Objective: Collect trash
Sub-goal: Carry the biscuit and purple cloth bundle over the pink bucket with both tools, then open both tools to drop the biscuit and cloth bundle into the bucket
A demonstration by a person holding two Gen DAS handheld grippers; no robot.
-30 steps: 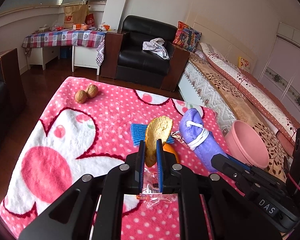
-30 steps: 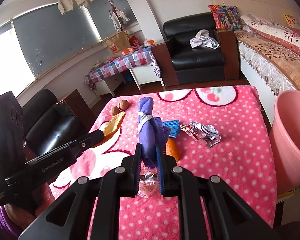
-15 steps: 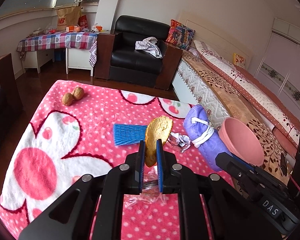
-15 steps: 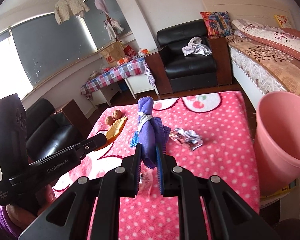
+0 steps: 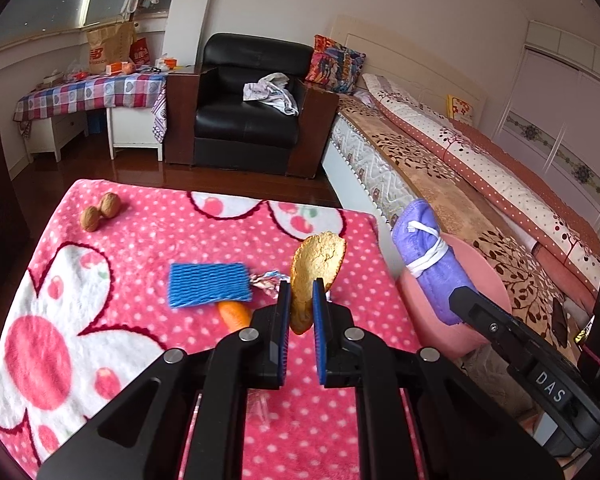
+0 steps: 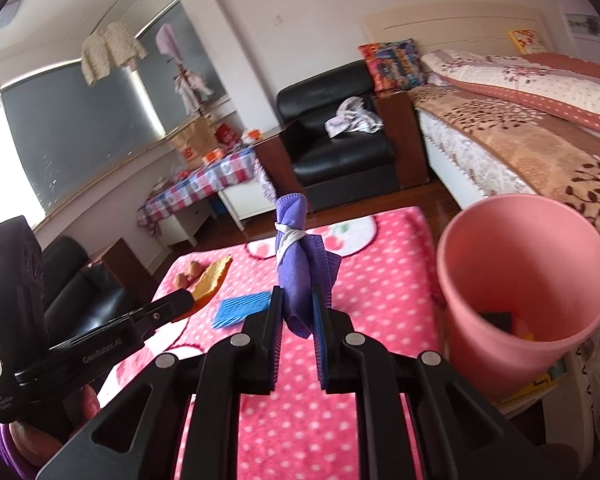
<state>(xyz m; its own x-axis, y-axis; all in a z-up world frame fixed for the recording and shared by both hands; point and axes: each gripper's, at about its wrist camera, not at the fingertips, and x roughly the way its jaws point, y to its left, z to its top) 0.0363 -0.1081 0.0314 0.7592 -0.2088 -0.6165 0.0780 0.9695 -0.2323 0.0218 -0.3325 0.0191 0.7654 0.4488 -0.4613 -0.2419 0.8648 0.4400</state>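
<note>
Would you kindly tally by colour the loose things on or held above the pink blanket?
Brown: 2, the walnuts
Blue: 1, the foam net
Orange: 1, the peel piece
Silver: 1, the foil wrapper
Yellow: 1, the peel in the left gripper
Purple: 1, the cloth roll in the right gripper
Total: 7

Domestic bedroom: a made bed (image 5: 480,168) with headboard, a black leather armchair (image 5: 248,108) (crumpled cloth on its seat), a side bench under a checked cloth (image 5: 88,92), garments hung at the window (image 6: 112,52).

Black gripper (image 5: 301,312) frames, blue pads, silver screws; purple sleeve (image 6: 0,446).
</note>
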